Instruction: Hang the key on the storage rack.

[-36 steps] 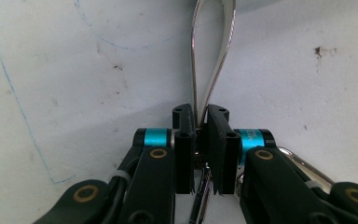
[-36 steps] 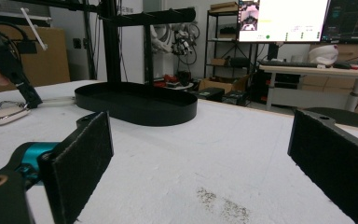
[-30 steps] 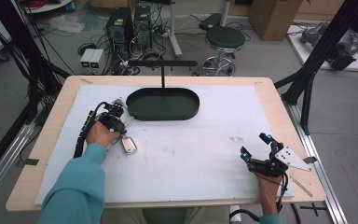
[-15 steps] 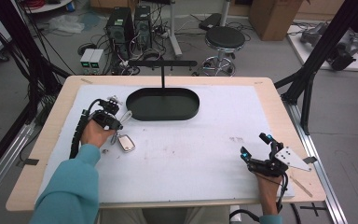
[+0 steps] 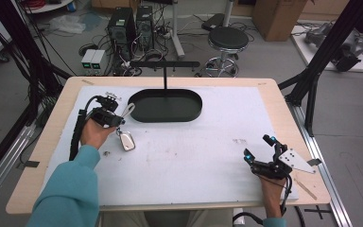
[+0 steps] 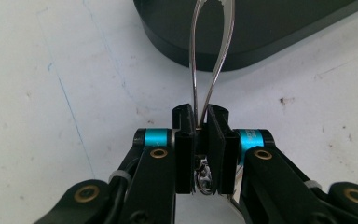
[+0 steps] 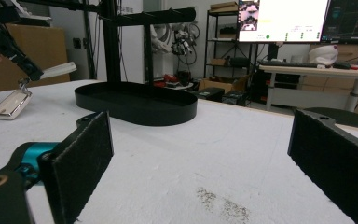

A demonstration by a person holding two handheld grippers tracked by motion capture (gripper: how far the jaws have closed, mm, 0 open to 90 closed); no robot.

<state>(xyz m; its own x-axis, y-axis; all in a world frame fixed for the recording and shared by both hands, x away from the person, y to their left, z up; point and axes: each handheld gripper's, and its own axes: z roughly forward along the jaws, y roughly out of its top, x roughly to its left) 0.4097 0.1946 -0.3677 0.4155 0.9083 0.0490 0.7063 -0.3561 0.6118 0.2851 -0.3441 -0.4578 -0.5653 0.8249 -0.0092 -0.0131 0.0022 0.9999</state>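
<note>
Left gripper view: left gripper [image 6: 200, 140] jaws pinched on the silver wire loop [image 6: 209, 56] of a keychain; the loop sticks up toward the top of frame over the rim of the black tray [image 6: 279, 32], and a small ring hangs below, between the jaws. In the high view the left gripper [image 5: 118, 116] sits at centre left, just beside the tray's left end, with the metal tag [image 5: 127, 141] dangling below it, touching or just above the white mat [image 5: 194, 156]; can't tell which. The stand [image 5: 165, 71] with a crossbar rises from the tray.

Right gripper [image 5: 260, 151], lower right of the high view, jaws wide apart and empty, resting near the table edge.

Risk, as I judge it: the grip is only on thin wire, so the loop may slip or twist, and the swinging tag may snag the tray rim if lifted fast.

Versus a second ago: left gripper has moved up and left, nearer the tray; tag dragged along. Right gripper hasn't moved.
</note>
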